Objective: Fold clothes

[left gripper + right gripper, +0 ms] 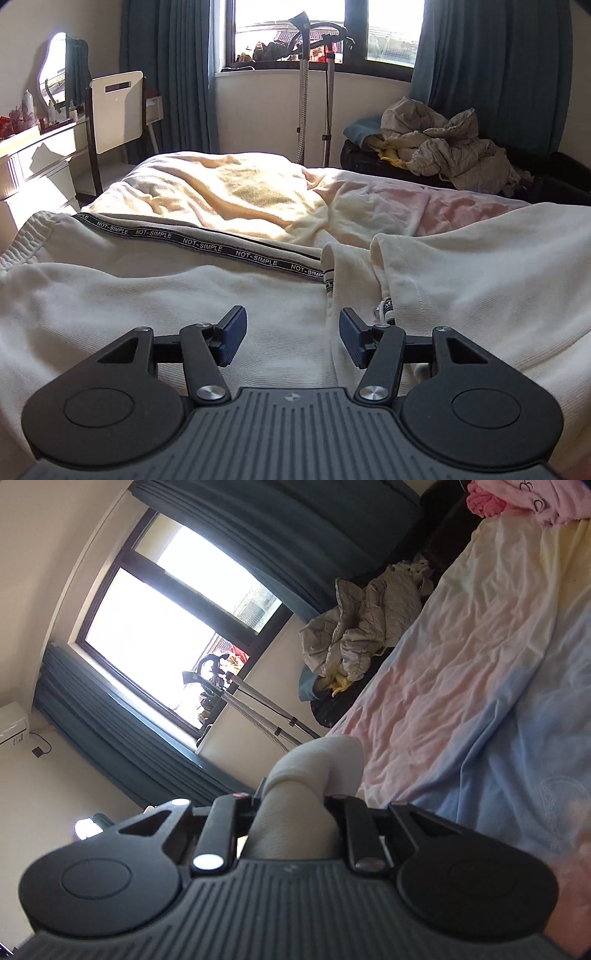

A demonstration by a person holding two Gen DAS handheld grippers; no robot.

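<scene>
White sweatpants [155, 295] with a black "NOT-SIMPLE" side stripe [207, 245] lie spread across the bed in the left wrist view, drawcords [386, 304] showing near the middle. My left gripper [293, 334] hovers low over the fabric, open, nothing between its blue pads [234, 332]. In the right wrist view the camera is rolled sideways. My right gripper [295, 801] is shut on a bunched fold of the white garment [314, 764], lifted above the bed; its fingertips are hidden by the cloth.
The bed [240, 188] carries a pastel sheet [480, 664] and pink clothes [517, 498] at its far end. A heap of grey bedding [443, 147] sits on a dark sofa. A garment steamer stand [317, 92], chair [114, 110] and dresser [37, 155] stand by the window.
</scene>
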